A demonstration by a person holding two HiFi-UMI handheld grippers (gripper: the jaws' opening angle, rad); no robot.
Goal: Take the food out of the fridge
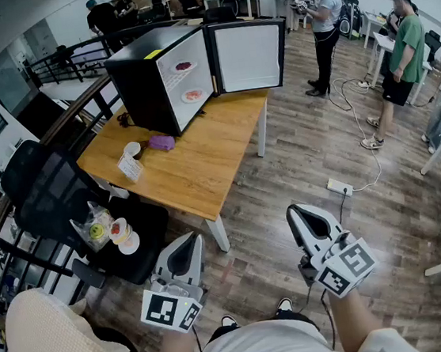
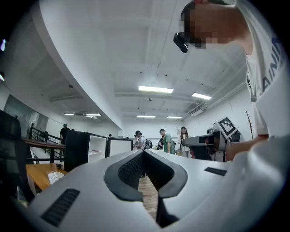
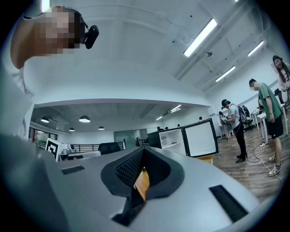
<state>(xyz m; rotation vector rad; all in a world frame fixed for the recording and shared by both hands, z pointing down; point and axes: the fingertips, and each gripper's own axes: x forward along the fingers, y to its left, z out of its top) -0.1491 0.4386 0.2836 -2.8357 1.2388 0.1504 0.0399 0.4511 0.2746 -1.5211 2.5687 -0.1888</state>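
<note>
Well beyond both jaws, food [image 1: 192,96] in fridge [image 1: 142,89].

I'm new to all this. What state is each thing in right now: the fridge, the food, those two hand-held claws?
Black mini fridge: upright on the wooden table.
White fridge door: swung wide open.
Upper plate of food: on its shelf inside.
Lower plate of food: on its shelf inside.
Left gripper: shut, empty.
Right gripper: shut, empty.

I count one fridge [image 1: 141,81], one counter [image 1: 204,169], one cup [image 1: 132,150], and two servings: upper plate of food [image 1: 184,66], lower plate of food [image 1: 193,96].
</note>
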